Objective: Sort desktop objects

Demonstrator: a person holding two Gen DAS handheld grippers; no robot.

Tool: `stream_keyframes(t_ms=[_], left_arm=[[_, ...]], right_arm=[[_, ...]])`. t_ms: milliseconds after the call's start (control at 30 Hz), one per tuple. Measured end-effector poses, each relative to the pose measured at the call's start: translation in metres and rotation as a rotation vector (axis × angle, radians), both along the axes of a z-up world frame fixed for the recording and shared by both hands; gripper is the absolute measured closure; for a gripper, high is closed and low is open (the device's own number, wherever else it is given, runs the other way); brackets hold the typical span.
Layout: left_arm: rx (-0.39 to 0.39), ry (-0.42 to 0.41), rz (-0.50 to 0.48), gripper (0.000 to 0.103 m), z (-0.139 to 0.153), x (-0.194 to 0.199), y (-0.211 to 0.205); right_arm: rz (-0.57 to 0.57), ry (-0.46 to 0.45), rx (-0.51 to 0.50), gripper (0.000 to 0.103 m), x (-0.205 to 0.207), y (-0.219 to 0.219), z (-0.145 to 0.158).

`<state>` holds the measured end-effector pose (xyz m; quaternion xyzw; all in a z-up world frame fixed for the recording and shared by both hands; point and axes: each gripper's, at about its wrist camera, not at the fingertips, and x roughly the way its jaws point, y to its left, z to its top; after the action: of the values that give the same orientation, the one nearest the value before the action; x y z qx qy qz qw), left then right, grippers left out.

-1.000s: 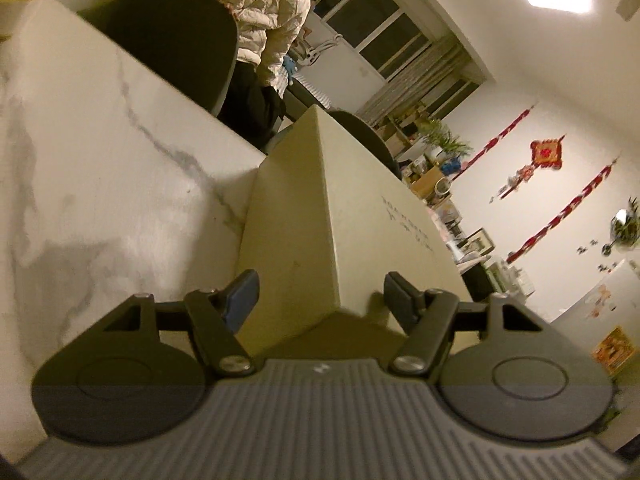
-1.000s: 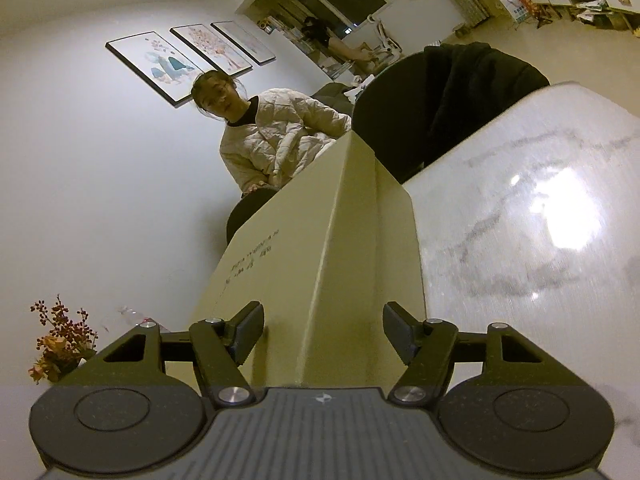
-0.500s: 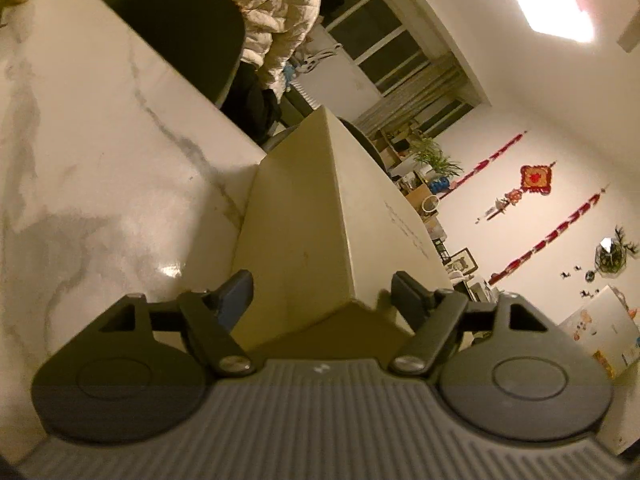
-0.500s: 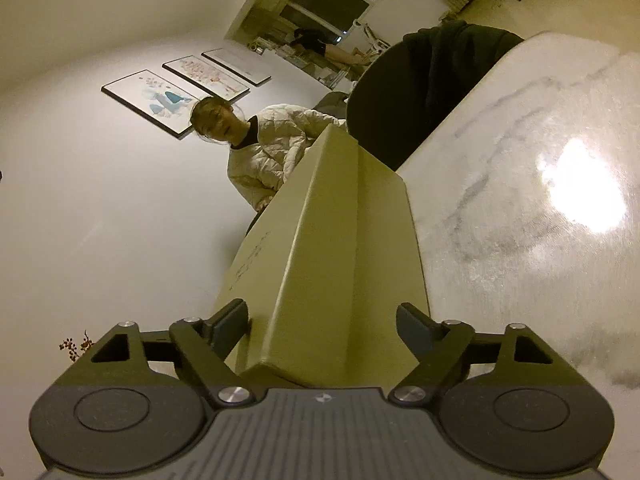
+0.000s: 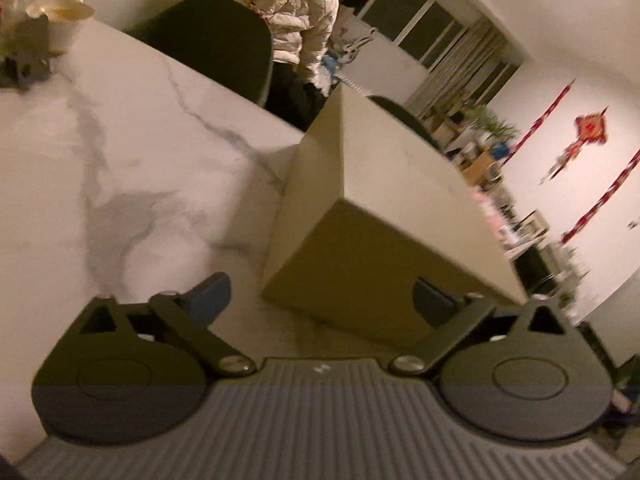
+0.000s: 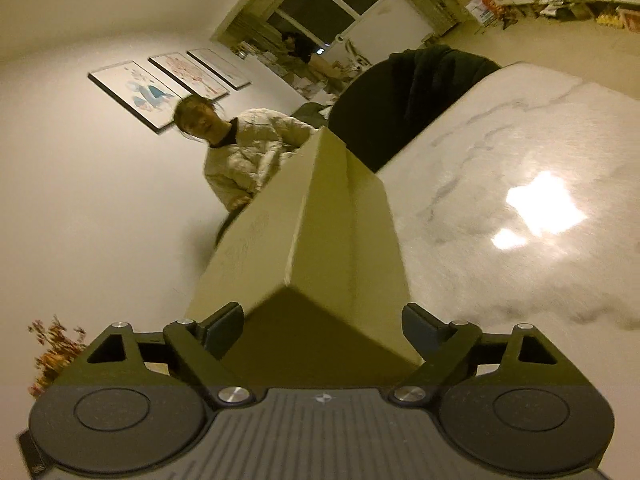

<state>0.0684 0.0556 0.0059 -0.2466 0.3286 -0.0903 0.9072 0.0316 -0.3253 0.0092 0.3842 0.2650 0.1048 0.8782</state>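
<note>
- Dark left tool [image 5: 322,298] released, jaws just widened, off the beige box [image 5: 384,208] end.
- Right tool [image 6: 322,322] likewise just spread, pads clear of the box's other end.
- Box flat on the marble surface [image 5: 120,140].
- Beyond: dark chair [image 5: 216,36], seated person [image 6: 248,148].

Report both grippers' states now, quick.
Left gripper: open; jaws have just been opening, clear of the cardboard box.
Right gripper: open; jaws have just been opening, the box's end between them, not pressed.
</note>
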Motion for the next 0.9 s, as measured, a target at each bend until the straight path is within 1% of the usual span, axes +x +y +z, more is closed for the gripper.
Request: stream_keyframes(t_ms=[67, 167, 267, 333, 467, 567, 767, 900], left_arm=[[0.047, 0.022, 0.012, 0.0, -0.002, -0.004, -0.004], [0.14, 0.058, 0.023, 0.0, -0.004, -0.009, -0.013], [0.201, 0.076, 0.029, 0.0, -0.008, -0.015, -0.02], [0.227, 0.093, 0.026, 0.0, -0.011, -0.019, -0.024], [0.309, 0.112, 0.022, 0.0, -0.016, -0.024, -0.037], [0.372, 0.106, 0.02, 0.0, -0.013, -0.03, -0.049], [0.437, 0.079, 0.004, 0.0, -0.006, -0.037, -0.062], [0.447, 0.079, 0.005, 0.0, -0.009, -0.037, -0.065]], right_arm=[[-0.013, 0.01, -0.021, 0.012, -0.007, 0.006, -0.001], [-0.008, 0.03, -0.035, 0.009, -0.019, 0.015, -0.007], [0.002, 0.051, -0.081, 0.007, -0.028, 0.028, -0.011], [0.008, 0.067, -0.144, 0.006, -0.032, 0.039, -0.01], [0.008, 0.098, -0.287, 0.005, -0.037, 0.058, -0.006], [0.008, 0.1, -0.357, 0.002, -0.04, 0.071, -0.005], [0.026, 0.1, -0.49, 0.001, -0.043, 0.096, -0.002], [0.031, 0.091, -0.544, 0.001, -0.042, 0.109, -0.003]])
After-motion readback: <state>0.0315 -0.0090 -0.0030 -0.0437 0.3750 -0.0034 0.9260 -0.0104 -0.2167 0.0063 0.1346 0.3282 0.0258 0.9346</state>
